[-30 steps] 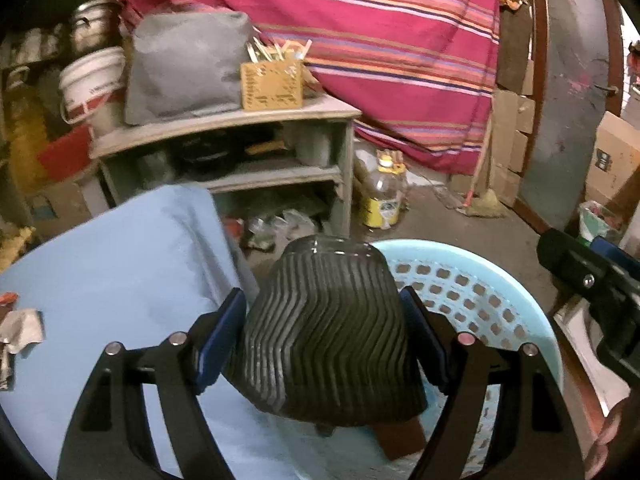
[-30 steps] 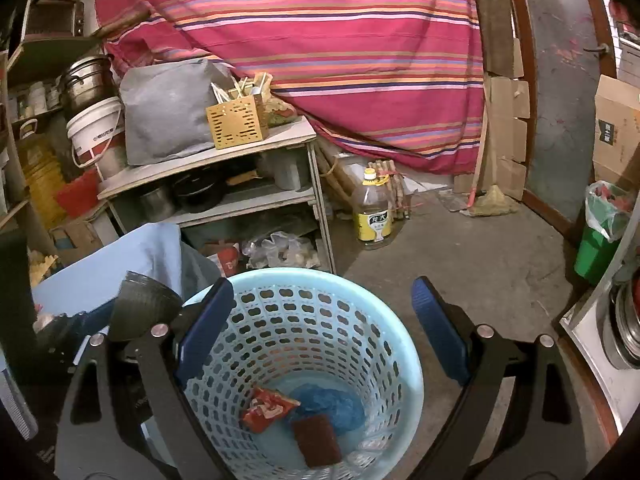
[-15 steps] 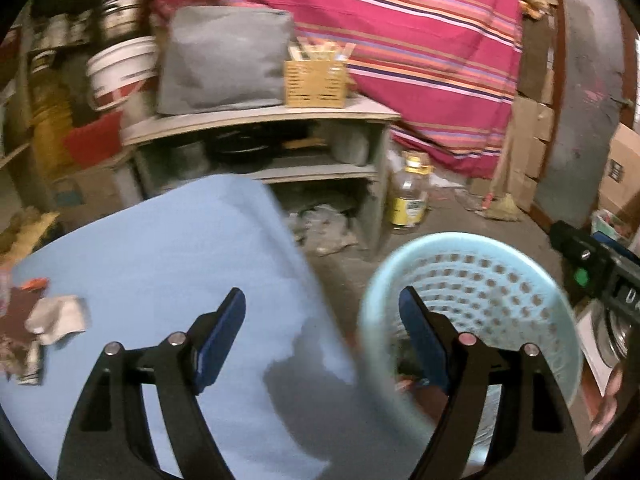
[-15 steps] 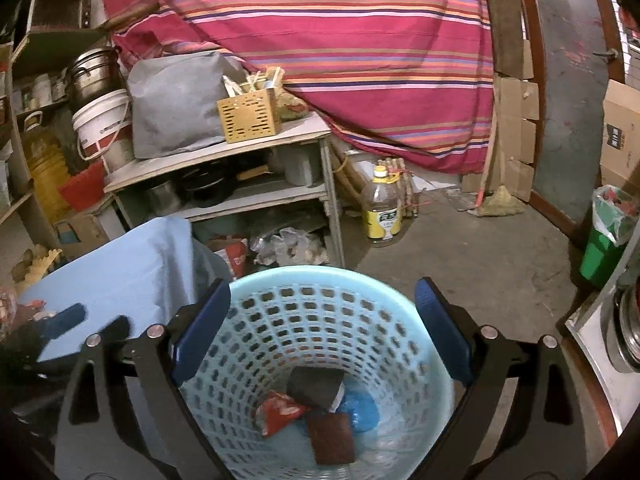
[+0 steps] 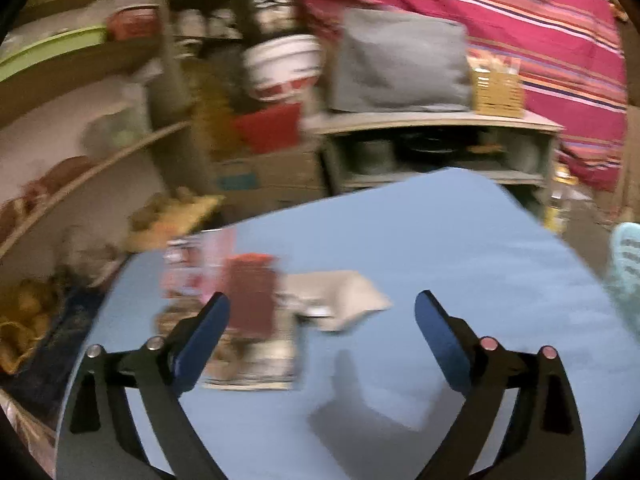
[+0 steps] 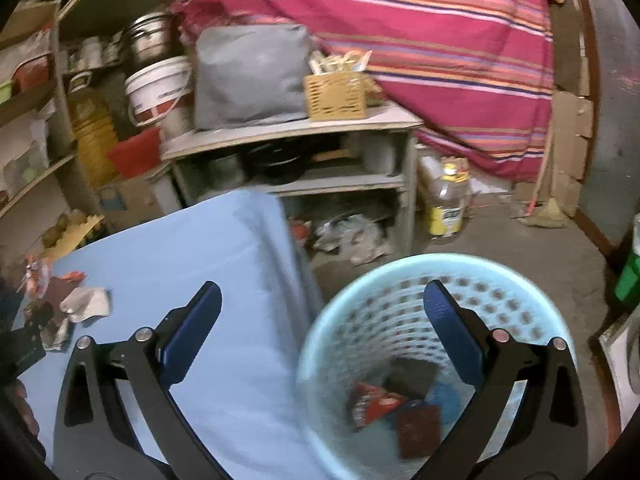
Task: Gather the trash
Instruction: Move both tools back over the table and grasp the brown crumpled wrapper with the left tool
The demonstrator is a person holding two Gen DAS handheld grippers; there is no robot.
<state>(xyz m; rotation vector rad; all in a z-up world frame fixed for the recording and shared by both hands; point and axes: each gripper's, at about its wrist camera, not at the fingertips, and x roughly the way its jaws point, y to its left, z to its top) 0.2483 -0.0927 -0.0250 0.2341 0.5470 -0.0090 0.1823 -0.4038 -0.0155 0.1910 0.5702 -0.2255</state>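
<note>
My left gripper [image 5: 322, 316] is open and empty above the blue table [image 5: 440, 248]. Just ahead of its left finger lies a blurred pile of trash: a dark red wrapper [image 5: 252, 296], a beige crumpled paper [image 5: 340, 296] and printed wrappers [image 5: 248, 364]. My right gripper [image 6: 322, 304] is open and empty, over the table's right edge and the light blue basket [image 6: 520, 292]. The basket holds a black cup [image 6: 412, 372], a red wrapper [image 6: 370, 402], a brown packet [image 6: 420, 430] and a blue piece [image 6: 444, 396]. The trash pile also shows at the far left of the right wrist view [image 6: 68, 304].
A grey shelf unit [image 6: 292, 136] with a grey bag, a woven box and a white bucket [image 6: 156, 92] stands behind the table. An oil bottle [image 6: 446, 200] stands on the floor. Wall shelves [image 5: 80, 168] run on the left. A striped cloth [image 6: 420, 40] hangs at the back.
My left gripper let go of the black ribbed cup over the basket, then swung left toward the trash pile. The cup now lies in the basket. My right gripper shifted left.
</note>
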